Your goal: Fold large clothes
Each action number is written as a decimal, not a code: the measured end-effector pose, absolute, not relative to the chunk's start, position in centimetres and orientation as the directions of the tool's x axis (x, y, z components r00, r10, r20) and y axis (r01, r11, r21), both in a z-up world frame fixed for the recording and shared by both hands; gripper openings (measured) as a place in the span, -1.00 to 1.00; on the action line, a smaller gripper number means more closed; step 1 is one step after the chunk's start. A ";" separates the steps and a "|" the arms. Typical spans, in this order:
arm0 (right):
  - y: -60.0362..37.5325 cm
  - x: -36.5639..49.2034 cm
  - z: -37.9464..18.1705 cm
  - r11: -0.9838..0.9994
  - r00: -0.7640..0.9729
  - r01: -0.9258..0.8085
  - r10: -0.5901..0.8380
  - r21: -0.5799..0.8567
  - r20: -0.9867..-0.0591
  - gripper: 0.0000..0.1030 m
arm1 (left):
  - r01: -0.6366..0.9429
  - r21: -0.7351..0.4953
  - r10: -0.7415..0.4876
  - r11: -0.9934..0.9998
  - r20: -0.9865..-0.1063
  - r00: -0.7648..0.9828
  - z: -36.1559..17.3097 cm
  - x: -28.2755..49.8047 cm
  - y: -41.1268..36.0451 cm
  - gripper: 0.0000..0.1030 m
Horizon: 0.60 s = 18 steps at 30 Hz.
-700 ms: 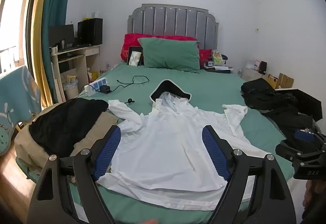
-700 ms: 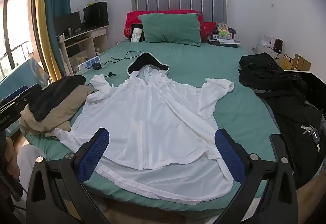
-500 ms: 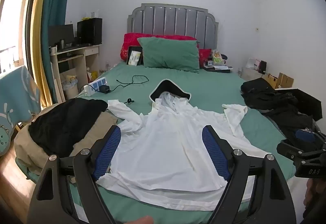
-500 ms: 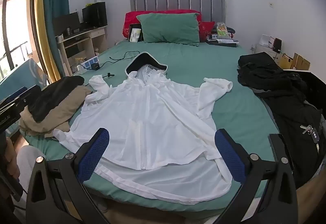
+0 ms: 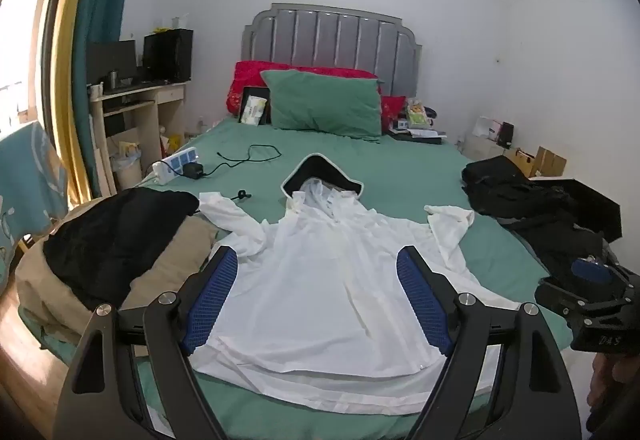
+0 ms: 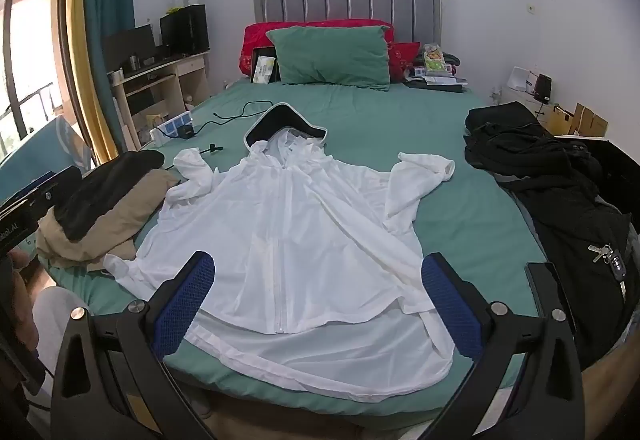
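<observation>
A large white hooded jacket [image 5: 320, 272] lies spread front-up on the green bed [image 5: 400, 176], hood toward the pillows, both sleeves bent upward. It also shows in the right wrist view [image 6: 292, 240], with its zipper down the middle. My left gripper [image 5: 318, 296] is open and empty, held above the jacket's lower half. My right gripper [image 6: 318, 304] is open and empty above the jacket's hem near the foot of the bed. The right gripper's body shows at the right edge of the left wrist view [image 5: 592, 304].
A pile of black and tan clothes [image 5: 108, 248] lies left of the jacket. Black clothes [image 6: 552, 176] with keys [image 6: 608, 256] lie on the right. A power strip [image 5: 176, 164] and cable [image 5: 248, 156] lie near the green pillow [image 5: 324, 104]. A desk [image 5: 136, 108] stands at left.
Both grippers have shifted only slightly; the view has barely changed. The jacket has not moved.
</observation>
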State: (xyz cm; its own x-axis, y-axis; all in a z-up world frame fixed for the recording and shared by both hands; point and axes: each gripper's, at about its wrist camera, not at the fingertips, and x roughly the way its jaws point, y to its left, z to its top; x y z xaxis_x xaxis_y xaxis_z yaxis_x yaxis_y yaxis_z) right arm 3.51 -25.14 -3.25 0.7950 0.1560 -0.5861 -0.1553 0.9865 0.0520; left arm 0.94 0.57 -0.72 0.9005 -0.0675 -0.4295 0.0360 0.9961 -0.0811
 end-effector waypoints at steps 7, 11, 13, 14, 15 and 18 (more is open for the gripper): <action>-25.4 3.6 -3.1 0.986 0.791 -0.156 0.160 0.058 -0.591 0.99 | 0.032 -0.079 -0.064 0.996 -0.435 0.898 -0.8 1.0 0.3 0.64; -25.5 3.6 -3.1 0.986 0.794 -0.156 0.159 0.058 -0.587 0.99 | 0.023 -0.080 -0.055 0.997 -0.435 0.899 -0.6 0.8 0.1 0.64; -25.6 3.5 -3.0 0.987 0.796 -0.152 0.157 0.058 -0.585 0.99 | 0.019 -0.077 -0.050 0.997 -0.431 0.901 -0.5 0.6 -0.1 0.64; -25.6 3.4 -3.0 0.987 0.797 -0.151 0.156 0.058 -0.583 0.98 | 0.016 -0.079 -0.048 0.997 -0.428 0.902 -0.5 0.5 -0.1 0.64; -25.6 3.4 -3.0 0.987 0.798 -0.150 0.155 0.057 -0.582 0.99 | 0.015 -0.080 -0.048 0.997 -0.426 0.904 -0.4 0.4 -0.1 0.64; -25.6 3.3 -2.9 0.987 0.800 -0.148 0.154 0.057 -0.580 0.99 | 0.010 -0.081 -0.043 0.997 -0.419 0.907 -0.2 0.3 0.0 0.64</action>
